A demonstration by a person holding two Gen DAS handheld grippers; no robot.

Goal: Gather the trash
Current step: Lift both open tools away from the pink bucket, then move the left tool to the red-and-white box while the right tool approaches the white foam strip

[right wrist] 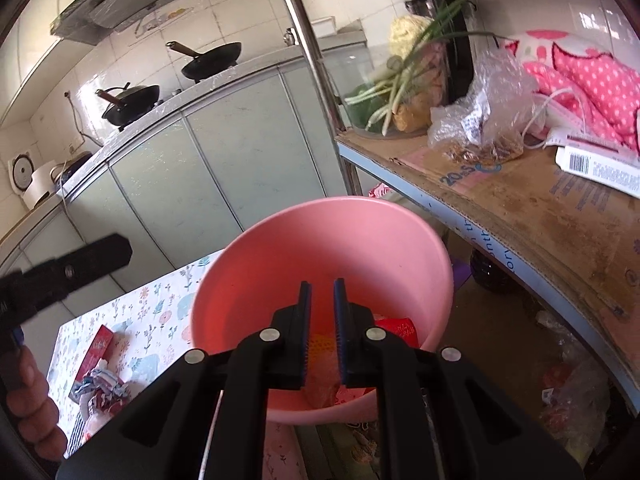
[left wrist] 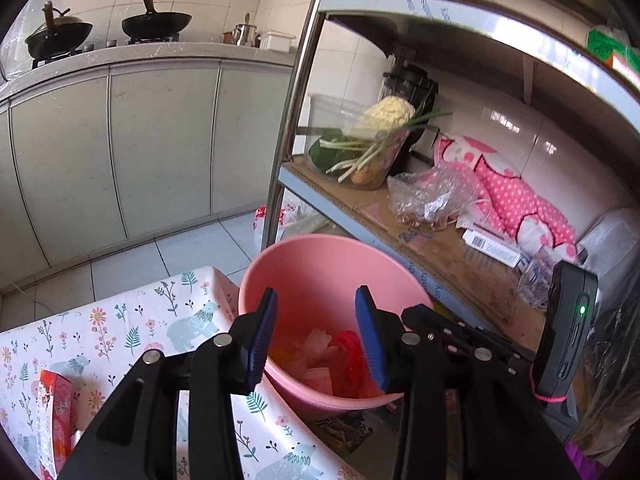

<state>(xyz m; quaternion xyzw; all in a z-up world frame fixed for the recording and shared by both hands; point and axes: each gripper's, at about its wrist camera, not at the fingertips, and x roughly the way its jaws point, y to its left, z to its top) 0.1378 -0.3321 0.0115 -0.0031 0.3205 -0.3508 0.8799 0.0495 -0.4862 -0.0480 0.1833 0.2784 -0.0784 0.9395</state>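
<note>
Your left gripper (left wrist: 316,300) stands wide open and empty over the pink basin (left wrist: 320,264); your right gripper (right wrist: 322,292) is nearly closed, gripping nothing visible. Both point into the basin, where red and pale wrappers (left wrist: 344,354) lie. A red packet (right wrist: 96,350) rests on the floral tablecloth (left wrist: 120,320) beside it.

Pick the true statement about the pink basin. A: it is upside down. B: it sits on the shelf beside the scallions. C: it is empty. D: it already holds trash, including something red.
D: the pink basin stands open side up at the floral table's edge, with red packaging and other scraps at its bottom.
</note>
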